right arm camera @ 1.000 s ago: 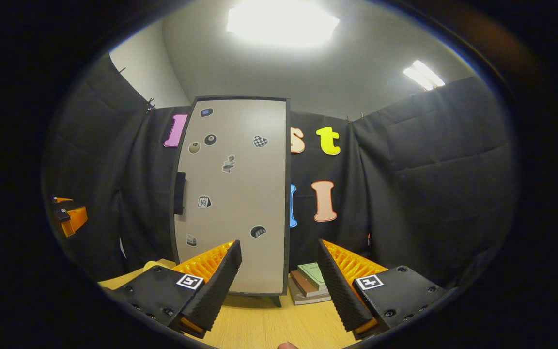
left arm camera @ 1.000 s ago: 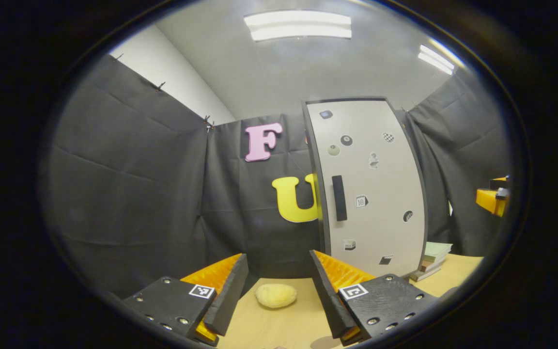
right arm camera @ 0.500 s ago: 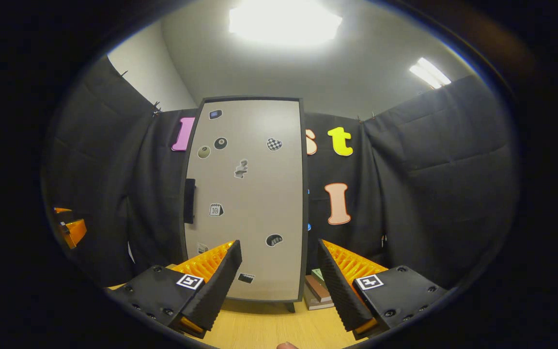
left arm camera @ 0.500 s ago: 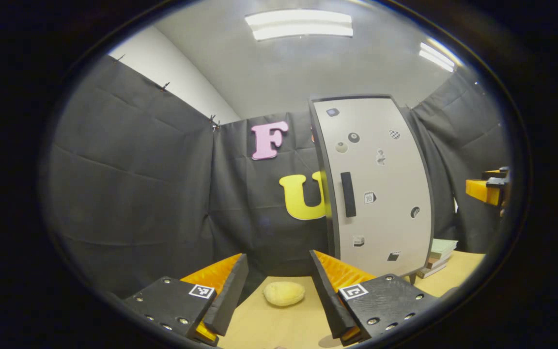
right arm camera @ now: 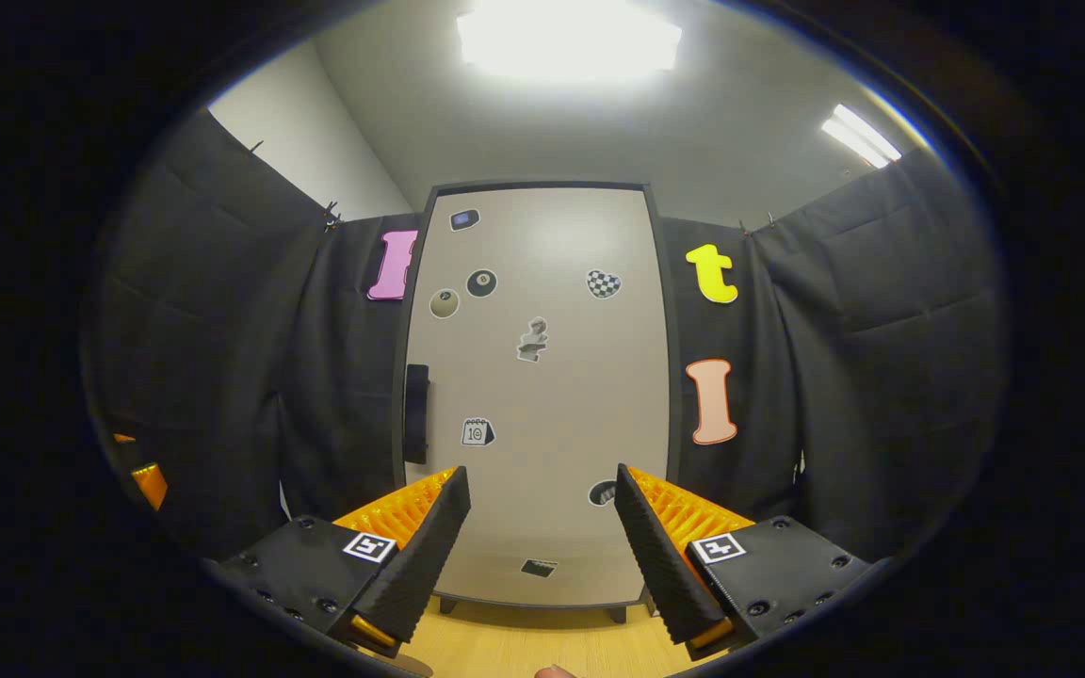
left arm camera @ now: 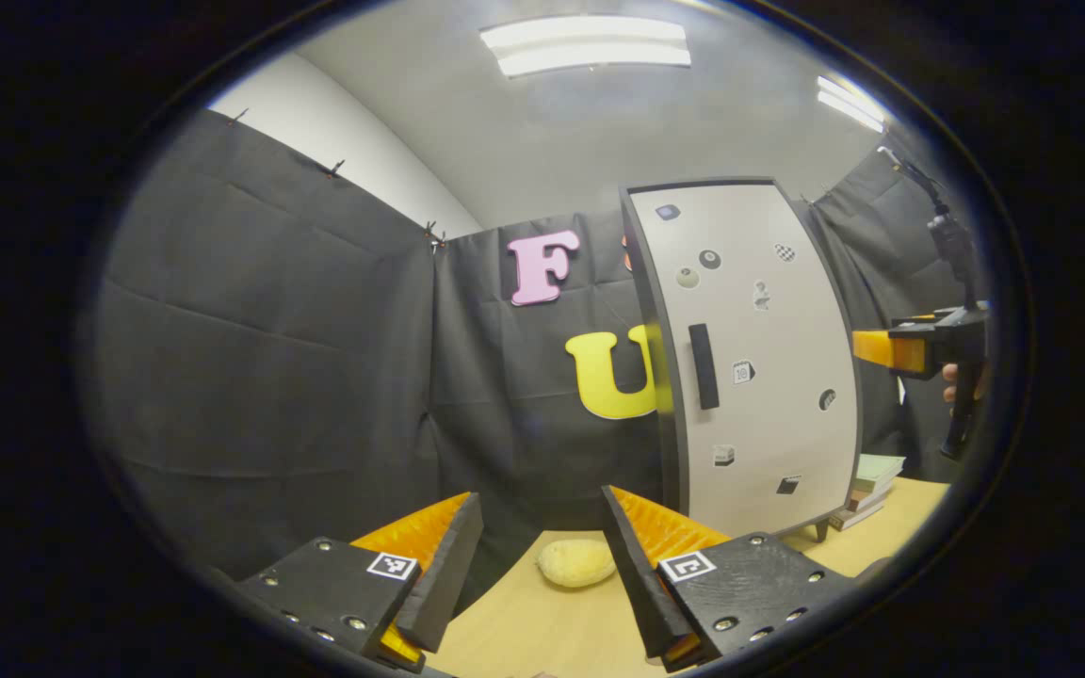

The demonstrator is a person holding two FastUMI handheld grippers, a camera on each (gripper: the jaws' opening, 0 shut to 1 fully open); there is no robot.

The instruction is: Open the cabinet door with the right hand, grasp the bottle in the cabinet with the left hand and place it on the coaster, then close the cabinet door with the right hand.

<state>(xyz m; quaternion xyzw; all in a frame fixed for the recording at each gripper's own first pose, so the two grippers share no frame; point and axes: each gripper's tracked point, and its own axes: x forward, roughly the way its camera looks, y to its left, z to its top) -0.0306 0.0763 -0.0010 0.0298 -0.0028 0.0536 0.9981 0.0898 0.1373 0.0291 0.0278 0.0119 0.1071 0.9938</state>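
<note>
Pale grey laminate forms the cabinet door (right arm camera: 542, 395), which is closed and stands upright on short dark feet on the wooden table (right arm camera: 524, 645). Small stickers are scattered over the door face. A dark vertical handle (right arm camera: 416, 413) sits at mid height on the door's left edge.

Right gripper (right arm camera: 542, 527): seen in the right gripper view, it faces the door squarely, short of it and apart from it. Its jaws stand wide apart with nothing between them; the lower part of the door shows through the gap. The handle lies up and to the left of its left finger, untouched.

Left gripper (left arm camera: 542, 556): seen in the left gripper view, it sits off to the left of the cabinet door (left arm camera: 754, 358), low over the table (left arm camera: 542, 631). Its jaws are likewise wide and empty. A pale yellow rounded object (left arm camera: 576, 562) lies on the table between the fingers in the picture, nearer the right one, ahead of them and left of the door's lower corner.

A stack of books (left arm camera: 867, 480) rests on the table just right of the cabinet. The right gripper (left arm camera: 891, 350) also appears in the left gripper view, held in a hand (left arm camera: 962, 381) to the right of the door at about handle height.

Bottle and coaster: with the door closed, their position cannot be confirmed.
</note>
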